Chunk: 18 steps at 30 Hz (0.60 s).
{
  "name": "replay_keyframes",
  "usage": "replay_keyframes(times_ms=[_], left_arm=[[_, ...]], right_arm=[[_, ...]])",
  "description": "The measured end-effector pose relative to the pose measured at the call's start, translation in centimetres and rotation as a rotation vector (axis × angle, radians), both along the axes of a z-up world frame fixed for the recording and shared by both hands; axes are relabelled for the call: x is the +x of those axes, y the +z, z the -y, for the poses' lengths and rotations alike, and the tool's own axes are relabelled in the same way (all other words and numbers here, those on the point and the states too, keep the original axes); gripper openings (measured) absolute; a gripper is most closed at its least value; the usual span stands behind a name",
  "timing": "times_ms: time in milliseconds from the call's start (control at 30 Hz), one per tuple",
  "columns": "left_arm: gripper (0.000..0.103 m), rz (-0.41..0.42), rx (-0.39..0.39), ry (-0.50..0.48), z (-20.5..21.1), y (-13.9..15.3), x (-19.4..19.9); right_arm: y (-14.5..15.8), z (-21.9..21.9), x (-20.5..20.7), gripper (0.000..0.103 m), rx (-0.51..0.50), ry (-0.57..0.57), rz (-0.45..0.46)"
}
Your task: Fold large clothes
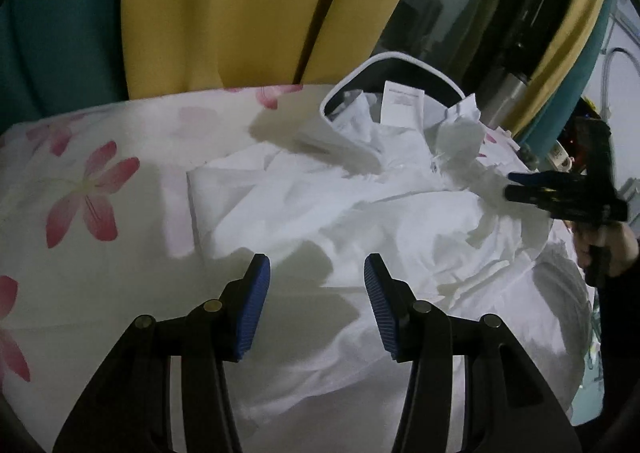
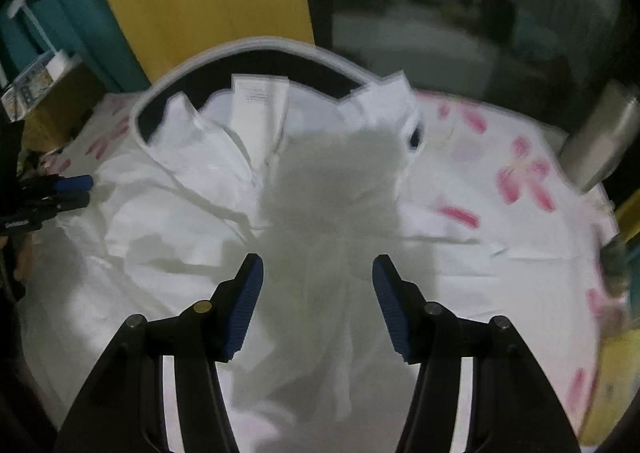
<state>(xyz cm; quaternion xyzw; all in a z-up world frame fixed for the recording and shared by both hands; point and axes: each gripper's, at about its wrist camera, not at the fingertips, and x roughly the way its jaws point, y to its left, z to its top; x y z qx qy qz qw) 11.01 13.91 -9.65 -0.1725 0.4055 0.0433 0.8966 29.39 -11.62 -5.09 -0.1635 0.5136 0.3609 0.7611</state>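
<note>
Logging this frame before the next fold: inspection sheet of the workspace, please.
Surface: white bedsheet with pink flower print, covering the work area.
Job's things: white hooded jacket with dark-lined hood, crumpled, hood at the far side, white label showing at the neck.
Clutter: metal cylinder at the sheet's far right edge; small box with print on a yellow ledge at left.
Grippers: left gripper open above the jacket, nothing between its fingers; right gripper open above the jacket, nothing held.
Cables: grey hose or cable at far right.
Surroundings: yellow curtain, teal panel.
</note>
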Motion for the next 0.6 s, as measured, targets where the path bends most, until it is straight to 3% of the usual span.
replay_keyframes(times_ms=[33, 67, 167, 400, 533, 600], left_arm=[[0.052, -0.003, -0.001, -0.005, 0.0, -0.2, 0.0], [0.052, -0.006, -0.002, -0.007, -0.1, -0.5, -0.1], [0.052, -0.023, -0.015, -0.001, -0.4, -1.4, 0.1], [0.052, -0.043, 0.004, 0.013, -0.2, -1.9, 0.5], [0.052, -0.055, 0.038, 0.017, 0.7, -1.8, 0.3], [0.052, -0.063, 0.051, 0.016, 1.1, -1.8, 0.3]], right_arm=[[-0.9, -0.1, 0.4, 0.011, -0.008, 0.015, -0.034], [-1.3, -0.5, 0.5, 0.002, -0.017, 0.023, -0.047], [0.0, -0.5, 0.3, 0.001, -0.003, 0.032, 0.005], [9.5, 2.7, -1.2, 0.001, 0.158, -0.088, 0.328], [8.3, 5.1, -2.2, 0.002, 0.110, -0.175, 0.388], [6.0, 6.7, -3.0, 0.002, 0.055, -0.220, 0.355]])
